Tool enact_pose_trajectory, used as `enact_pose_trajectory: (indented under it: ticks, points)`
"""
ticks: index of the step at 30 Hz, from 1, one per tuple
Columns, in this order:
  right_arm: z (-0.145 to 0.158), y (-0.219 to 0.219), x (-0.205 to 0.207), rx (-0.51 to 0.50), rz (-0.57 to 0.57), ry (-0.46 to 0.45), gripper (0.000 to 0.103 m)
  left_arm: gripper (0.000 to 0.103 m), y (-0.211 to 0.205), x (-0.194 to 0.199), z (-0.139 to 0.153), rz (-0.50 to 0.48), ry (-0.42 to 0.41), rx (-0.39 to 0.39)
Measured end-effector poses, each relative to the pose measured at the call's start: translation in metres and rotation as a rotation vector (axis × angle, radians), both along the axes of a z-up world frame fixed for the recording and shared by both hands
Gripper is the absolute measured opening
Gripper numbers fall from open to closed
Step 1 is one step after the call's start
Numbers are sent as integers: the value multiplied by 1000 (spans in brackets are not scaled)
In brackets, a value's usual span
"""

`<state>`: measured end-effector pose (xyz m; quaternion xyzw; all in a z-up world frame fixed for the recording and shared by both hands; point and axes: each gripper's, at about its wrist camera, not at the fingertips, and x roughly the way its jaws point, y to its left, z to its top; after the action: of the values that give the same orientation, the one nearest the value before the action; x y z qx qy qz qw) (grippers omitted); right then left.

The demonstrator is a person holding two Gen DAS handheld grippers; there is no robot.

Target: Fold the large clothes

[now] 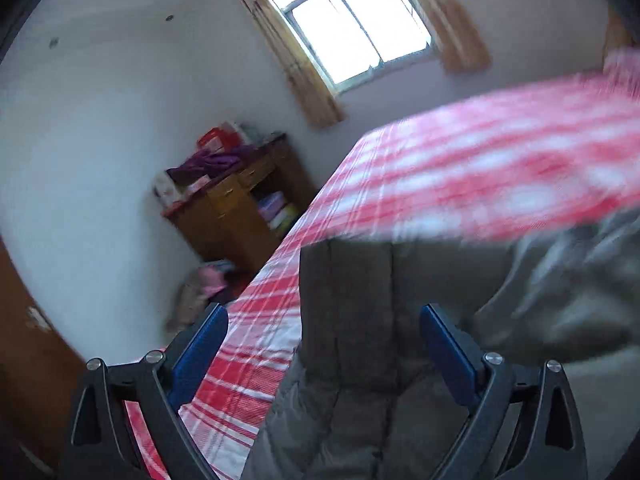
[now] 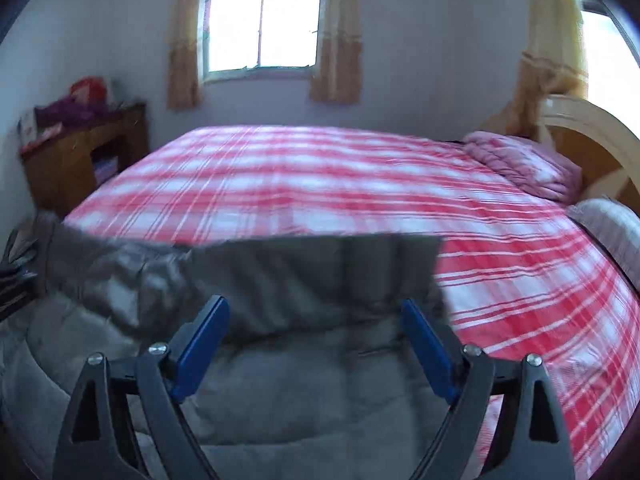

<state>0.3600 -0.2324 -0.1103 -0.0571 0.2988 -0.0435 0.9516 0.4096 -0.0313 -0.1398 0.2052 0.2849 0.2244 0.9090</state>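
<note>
Blown-out window [image 2: 262,26] daylight; motion blur and fisheye-dark corners throughout.

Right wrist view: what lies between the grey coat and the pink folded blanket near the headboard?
Only the red plaid bedsheet lies between the grey coat and the pink folded blanket; the right wrist view shows it.

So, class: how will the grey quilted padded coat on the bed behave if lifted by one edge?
The grey quilted padded coat is probably floppy: it already creases and sags on the red plaid bedsheet. Its puffy padding suggests it is bulky but light. Its sheen suggests it may be slippery.

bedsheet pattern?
Red and white plaid bedsheet; clearest in the right wrist view.
</note>
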Motion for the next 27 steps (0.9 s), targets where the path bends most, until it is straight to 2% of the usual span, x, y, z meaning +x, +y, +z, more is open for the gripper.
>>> enact_pose_trajectory:
  ticks: [2, 3, 5, 7, 10, 20, 27]
  points:
    - [-17, 7, 14, -33, 3, 39, 90, 97, 10, 16, -24, 46, 53, 8]
    - [-25, 6, 19, -28, 6, 57, 90, 97, 17, 20, -31, 55, 66, -36]
    - [-41, 2, 28, 1, 7, 78, 90, 97, 23, 23, -35, 58, 63, -94]
    - [-48, -1, 31, 12, 5, 75, 90, 98, 24, 25, -40, 64, 57, -99]
    - [-52, -4, 36, 27, 8, 81, 90, 99, 23, 31, -47, 61, 70, -97]
    - [-62, -12, 45, 72, -4, 134, 91, 102, 32, 43, -60, 58, 160, -186]
    - [-68, -12, 49, 73, -16, 189, 93, 102, 32, 47, -64, 61, 182, -188]
